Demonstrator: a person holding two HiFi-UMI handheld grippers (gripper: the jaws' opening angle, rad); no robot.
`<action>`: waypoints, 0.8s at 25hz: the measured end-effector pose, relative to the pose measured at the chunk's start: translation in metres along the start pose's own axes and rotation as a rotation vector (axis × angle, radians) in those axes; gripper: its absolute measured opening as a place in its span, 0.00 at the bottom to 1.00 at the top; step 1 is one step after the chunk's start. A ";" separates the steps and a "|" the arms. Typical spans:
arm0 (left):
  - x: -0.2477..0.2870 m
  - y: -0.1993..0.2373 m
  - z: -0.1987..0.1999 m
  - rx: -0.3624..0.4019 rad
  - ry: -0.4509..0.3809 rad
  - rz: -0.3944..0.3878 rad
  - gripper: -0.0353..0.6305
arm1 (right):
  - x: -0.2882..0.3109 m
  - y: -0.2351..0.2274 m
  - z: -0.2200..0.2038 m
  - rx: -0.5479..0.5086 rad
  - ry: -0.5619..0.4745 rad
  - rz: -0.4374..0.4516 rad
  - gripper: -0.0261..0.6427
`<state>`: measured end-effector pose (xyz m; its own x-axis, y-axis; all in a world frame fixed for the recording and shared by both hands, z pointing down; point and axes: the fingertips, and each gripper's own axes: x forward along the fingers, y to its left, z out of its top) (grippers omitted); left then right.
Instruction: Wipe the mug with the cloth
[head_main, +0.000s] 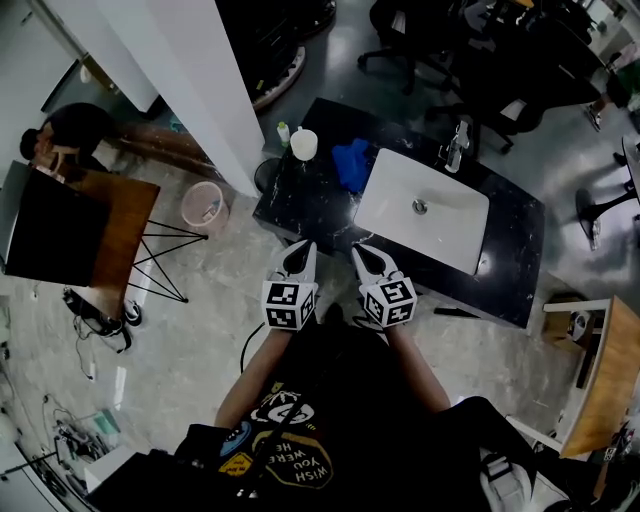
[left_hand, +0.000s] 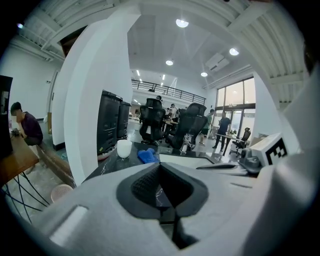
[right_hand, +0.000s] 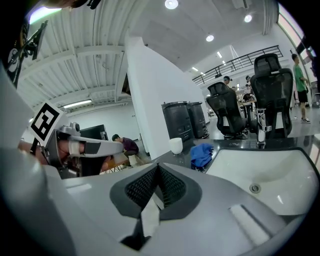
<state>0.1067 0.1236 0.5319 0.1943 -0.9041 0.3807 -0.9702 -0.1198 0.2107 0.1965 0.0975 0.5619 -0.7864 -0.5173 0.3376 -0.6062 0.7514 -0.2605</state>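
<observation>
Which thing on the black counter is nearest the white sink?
The blue cloth: it lies right beside the sink, at its edge, while the white mug and the small bottle stand farther off to its left.

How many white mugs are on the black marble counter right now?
1. The white mug stands at the black marble counter's far left corner, beside the blue cloth; none shows in the white sink.

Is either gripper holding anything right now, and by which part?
Nothing is held. The left gripper and right gripper are both shut and empty, away from the mug and cloth.
</observation>
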 end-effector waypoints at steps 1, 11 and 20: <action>0.001 0.003 0.001 -0.004 0.004 0.000 0.06 | 0.003 0.000 0.001 0.004 0.004 0.000 0.04; 0.052 0.048 0.028 -0.025 0.005 -0.039 0.06 | 0.056 -0.022 0.024 0.025 0.025 -0.037 0.04; 0.135 0.111 0.042 0.014 0.034 -0.204 0.06 | 0.157 -0.063 0.065 -0.071 0.033 -0.077 0.04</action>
<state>0.0196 -0.0288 0.5687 0.3914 -0.8460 0.3620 -0.9121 -0.3045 0.2745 0.1040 -0.0577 0.5729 -0.7326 -0.5621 0.3838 -0.6540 0.7375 -0.1683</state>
